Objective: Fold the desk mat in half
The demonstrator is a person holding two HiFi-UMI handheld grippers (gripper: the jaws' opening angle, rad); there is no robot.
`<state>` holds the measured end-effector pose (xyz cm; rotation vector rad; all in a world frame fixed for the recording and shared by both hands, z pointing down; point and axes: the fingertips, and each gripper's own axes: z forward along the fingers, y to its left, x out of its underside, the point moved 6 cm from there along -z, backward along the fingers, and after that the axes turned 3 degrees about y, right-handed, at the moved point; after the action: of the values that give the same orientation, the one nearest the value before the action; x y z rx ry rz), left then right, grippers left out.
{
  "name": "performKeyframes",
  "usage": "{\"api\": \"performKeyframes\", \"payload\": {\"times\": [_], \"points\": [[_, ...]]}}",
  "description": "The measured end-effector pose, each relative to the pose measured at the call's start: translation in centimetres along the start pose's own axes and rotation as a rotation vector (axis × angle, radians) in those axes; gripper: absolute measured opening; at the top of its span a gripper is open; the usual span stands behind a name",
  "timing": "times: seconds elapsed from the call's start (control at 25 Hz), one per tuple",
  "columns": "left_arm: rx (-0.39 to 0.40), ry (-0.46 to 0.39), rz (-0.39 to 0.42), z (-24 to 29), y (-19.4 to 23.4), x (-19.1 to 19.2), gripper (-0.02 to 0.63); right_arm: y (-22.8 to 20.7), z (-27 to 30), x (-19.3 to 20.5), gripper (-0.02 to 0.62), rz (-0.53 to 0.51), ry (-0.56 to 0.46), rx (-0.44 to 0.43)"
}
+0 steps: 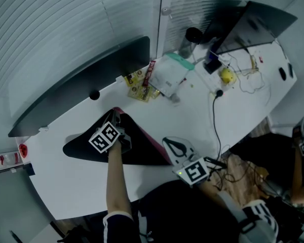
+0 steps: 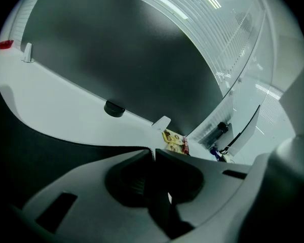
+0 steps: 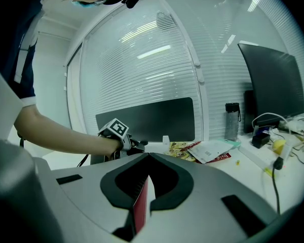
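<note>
A thin black desk mat (image 1: pixel 86 147) with a red underside is lying on the near left part of a long white desk (image 1: pixel 202 116), partly lifted off it. The left gripper (image 1: pixel 119 126) is clamping the mat's raised far corner; in the left gripper view its jaws are pinching together on the dark sheet (image 2: pixel 45 161). The right gripper (image 1: pixel 173 147), at the mat's near right end, is gripping that edge. In the right gripper view the red underside (image 3: pixel 140 206) is standing on edge between its closed jaws. Yellow snack packets (image 1: pixel 139 87) are lying farther off, well apart from the mat. The mat is looking light, limp and rubbery, so it is probably sagging between the two grips and should crease easily. Holding the two corners of one edge seems best, so that the edge is travelling evenly onto the opposite one.
</note>
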<state>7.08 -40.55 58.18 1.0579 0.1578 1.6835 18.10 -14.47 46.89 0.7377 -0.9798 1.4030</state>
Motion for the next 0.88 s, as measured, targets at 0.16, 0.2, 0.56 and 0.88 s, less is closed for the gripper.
{"api": "performKeyframes", "payload": {"times": [0.16,0.2,0.56,0.88], "points": [[0.01,0.001,0.027,0.2,-0.3,-0.1,0.045,-0.1,0.1,-0.1,0.0,-0.001,-0.006,-0.001],[0.013,-0.002,0.032,0.1,-0.3,-0.2,0.057,-0.1,0.1,-0.1,0.0,-0.003,-0.005,-0.002],[-0.004,-0.032,0.191,-1.0,-1.2,-1.0,0.109,0.2,0.1,-0.2,0.0,-0.009,-0.008,-0.011],[-0.071,-0.122,0.362,-3.9,-2.3,-2.1,0.109,0.9,-0.5,-0.6,0.0,-0.028,-0.029,-0.031]]}}
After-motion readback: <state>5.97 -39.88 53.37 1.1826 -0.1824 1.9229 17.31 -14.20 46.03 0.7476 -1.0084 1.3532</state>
